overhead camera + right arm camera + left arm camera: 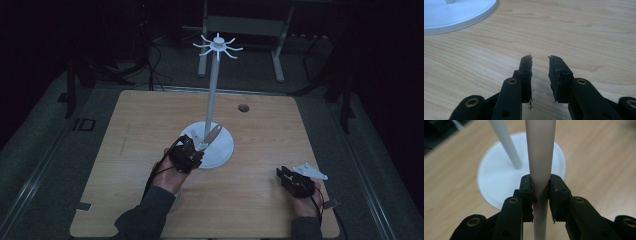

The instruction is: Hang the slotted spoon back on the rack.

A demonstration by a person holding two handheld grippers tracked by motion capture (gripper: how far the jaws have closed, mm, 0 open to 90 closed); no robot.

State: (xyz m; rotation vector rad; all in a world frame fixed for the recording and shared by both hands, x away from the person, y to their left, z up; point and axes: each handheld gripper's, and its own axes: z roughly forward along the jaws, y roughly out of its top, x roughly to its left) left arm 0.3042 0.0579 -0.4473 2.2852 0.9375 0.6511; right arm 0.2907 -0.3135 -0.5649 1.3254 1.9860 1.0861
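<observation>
A white stand rises from a round base [223, 150] at the table's middle, its thin pole [213, 90] topped by a ring of hooks [218, 46]. My left gripper [196, 146] hovers over the near left edge of that base, shut on a pale rod-like handle [213, 134] that slants up and right toward the pole. In the left gripper view both pads press on the handle [540, 150], with the pole [506, 145] and base [496, 180] behind it. My right gripper [286, 173] rests low at the near right, open, with bare wood between its jaws [540, 60].
The wooden table [150, 120] has a small round hole [243, 107] at the back right of the stand. A corner of the white base [456, 15] lies far left of the right gripper. A metal frame [245, 25] stands on the dark floor behind the table.
</observation>
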